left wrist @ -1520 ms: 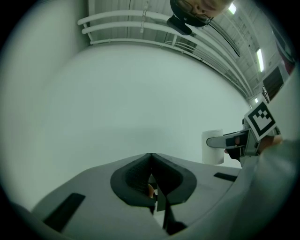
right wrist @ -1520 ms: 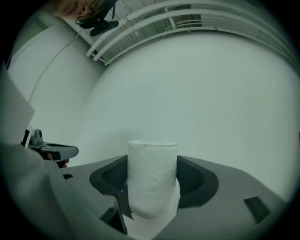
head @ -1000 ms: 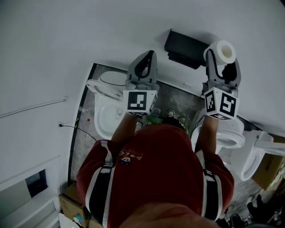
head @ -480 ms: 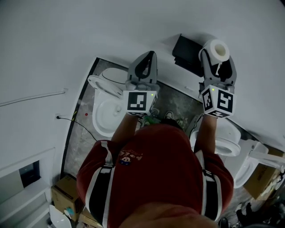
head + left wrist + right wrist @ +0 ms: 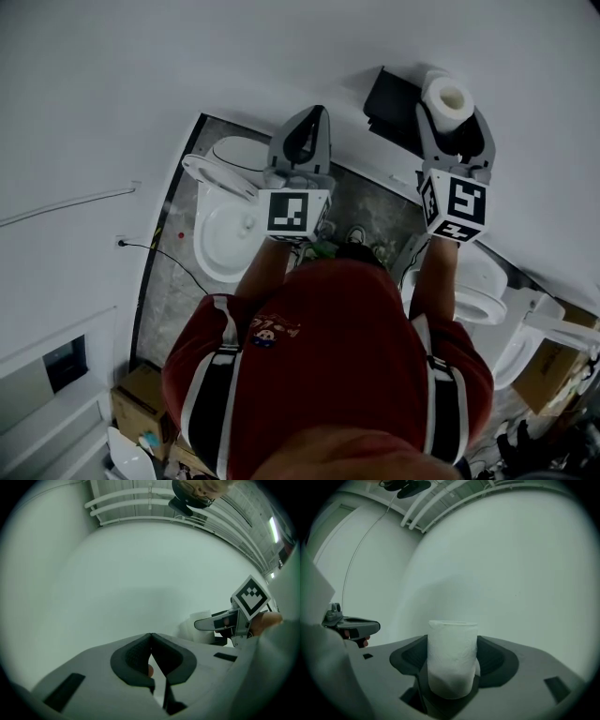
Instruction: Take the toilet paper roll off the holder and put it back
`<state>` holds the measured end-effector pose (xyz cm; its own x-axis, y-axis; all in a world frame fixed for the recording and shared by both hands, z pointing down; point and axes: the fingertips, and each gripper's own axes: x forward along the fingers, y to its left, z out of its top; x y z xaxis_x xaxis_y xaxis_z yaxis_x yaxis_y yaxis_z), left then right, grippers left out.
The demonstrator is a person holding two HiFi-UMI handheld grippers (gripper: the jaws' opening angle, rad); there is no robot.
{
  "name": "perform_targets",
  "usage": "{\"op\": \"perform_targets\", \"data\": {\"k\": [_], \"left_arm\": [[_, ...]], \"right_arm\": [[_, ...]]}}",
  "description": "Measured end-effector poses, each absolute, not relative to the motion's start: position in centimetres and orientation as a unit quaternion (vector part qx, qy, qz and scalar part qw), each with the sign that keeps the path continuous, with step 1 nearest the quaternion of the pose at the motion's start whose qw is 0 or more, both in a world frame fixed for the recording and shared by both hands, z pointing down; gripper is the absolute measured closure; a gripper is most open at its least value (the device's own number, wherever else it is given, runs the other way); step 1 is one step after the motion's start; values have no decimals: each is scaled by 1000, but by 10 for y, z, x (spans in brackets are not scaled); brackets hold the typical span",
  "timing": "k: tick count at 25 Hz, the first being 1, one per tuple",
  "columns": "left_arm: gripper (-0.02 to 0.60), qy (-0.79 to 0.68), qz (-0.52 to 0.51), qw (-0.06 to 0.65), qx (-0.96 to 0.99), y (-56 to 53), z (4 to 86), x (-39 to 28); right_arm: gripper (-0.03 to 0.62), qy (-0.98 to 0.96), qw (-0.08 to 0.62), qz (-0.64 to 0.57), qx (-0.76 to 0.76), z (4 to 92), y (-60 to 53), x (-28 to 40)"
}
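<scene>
A white toilet paper roll (image 5: 447, 99) stands upright between the jaws of my right gripper (image 5: 450, 117), which is shut on it; in the right gripper view the toilet paper roll (image 5: 452, 657) fills the gap between the dark pads. The roll is right beside the black wall holder (image 5: 395, 109), just to its right. My left gripper (image 5: 305, 141) is held up near the white wall, left of the holder, its jaws shut with nothing between them. In the left gripper view the left gripper (image 5: 151, 654) shows closed pads, and the roll (image 5: 200, 626) is off to the right.
Below me stand a white toilet (image 5: 225, 225) on the left and another toilet (image 5: 473, 286) on the right, on a grey floor. A white wall (image 5: 187, 66) is straight ahead. Cardboard boxes (image 5: 141, 422) lie at the lower left.
My right gripper has carried the roll up and slightly left, closer to the black holder. The left gripper has stayed where it was.
</scene>
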<state>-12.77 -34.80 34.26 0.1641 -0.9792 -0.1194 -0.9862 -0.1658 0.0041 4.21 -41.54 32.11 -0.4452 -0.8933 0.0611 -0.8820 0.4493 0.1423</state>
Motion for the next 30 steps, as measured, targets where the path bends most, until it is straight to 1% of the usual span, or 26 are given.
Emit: {"op": "perform_targets", "data": {"k": [6, 11, 17, 30], "left_arm": [[563, 640, 45, 35, -766, -351, 346, -124], [563, 637, 48, 35, -768, -352, 345, -127], [563, 632, 54, 37, -772, -351, 340, -128], [563, 606, 63, 48, -792, -335, 322, -117]], "right_arm": [[264, -845, 70, -46, 529, 322, -418, 43], [223, -847, 64, -48, 525, 320, -416, 40], [204, -843, 47, -46, 534, 315, -411, 44], [198, -815, -1, -62, 576, 293, -373, 73]]}}
